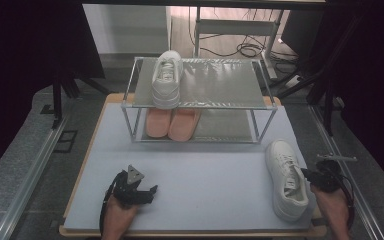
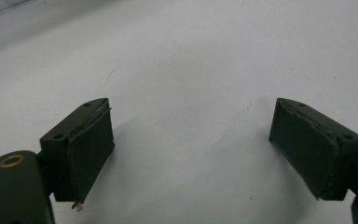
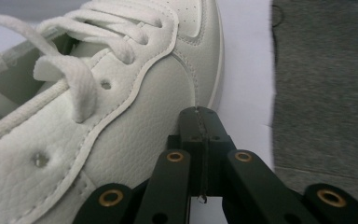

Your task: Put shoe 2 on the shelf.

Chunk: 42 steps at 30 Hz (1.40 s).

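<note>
A white lace-up sneaker (image 1: 284,172) lies on the pale blue mat (image 1: 205,170) at the right, toe pointing away. My right gripper (image 1: 306,174) is at its right side. In the right gripper view the jaws are shut together with nothing between them, and the right gripper's tip (image 3: 199,114) touches the sneaker's (image 3: 121,116) leather side below the laces. A second white sneaker (image 1: 167,80) stands on the top shelf of the metal rack (image 1: 230,85), at its left. My left gripper (image 1: 151,192) rests low over the mat at the front left. It (image 2: 191,135) is open and holds nothing.
A pair of pink slippers (image 1: 172,124) sits on the rack's lower shelf, under the shelved sneaker. The right half of the top shelf is bare. Grey carpet (image 3: 326,93) begins just past the mat's right edge, close to the sneaker.
</note>
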Tool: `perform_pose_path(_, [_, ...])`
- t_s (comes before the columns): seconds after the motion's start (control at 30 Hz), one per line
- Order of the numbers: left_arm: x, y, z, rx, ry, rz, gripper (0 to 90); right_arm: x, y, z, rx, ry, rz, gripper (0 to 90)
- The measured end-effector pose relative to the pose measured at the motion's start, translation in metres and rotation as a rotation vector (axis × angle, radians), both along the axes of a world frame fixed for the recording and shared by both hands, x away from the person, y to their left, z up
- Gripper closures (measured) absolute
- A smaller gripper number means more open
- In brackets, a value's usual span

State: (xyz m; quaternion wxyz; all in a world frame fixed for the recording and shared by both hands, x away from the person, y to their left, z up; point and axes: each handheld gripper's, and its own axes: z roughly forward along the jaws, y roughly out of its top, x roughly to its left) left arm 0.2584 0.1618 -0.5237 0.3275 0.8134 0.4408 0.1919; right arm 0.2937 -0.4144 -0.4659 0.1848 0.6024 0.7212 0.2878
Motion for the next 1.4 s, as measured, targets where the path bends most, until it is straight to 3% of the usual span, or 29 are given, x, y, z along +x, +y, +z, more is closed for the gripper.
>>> perform_pose_path(0.27, [0.0, 0.0, 0.0, 0.001, 0.0, 0.0, 13.5, 0.006, 0.027, -0.002, 0.023, 0.001, 0.068, 90.0])
perform_pose_path(0.33, [0.0, 0.0, 0.0, 0.001, 0.0, 0.0, 13.5, 0.005, 0.032, -0.001, 0.006, -0.002, 0.076, 90.0])
perform_pose_path(0.57, [0.0, 0.0, 0.0, 0.0, 0.0, 0.001, 13.5, -0.003, 0.024, -0.013, 0.066, 0.034, 0.073, 90.0])
perform_pose_path(0.8, [0.0, 0.0, 0.0, -0.004, 0.003, 0.001, 13.4, -0.004, 0.03, -0.015, 0.072, 0.035, 0.077, 90.0])
perform_pose_path(1.4, [0.0, 0.0, 0.0, -0.001, 0.0, 0.001, 13.5, 0.016, 0.101, -0.018, 0.104, 0.046, 0.26, 90.0])
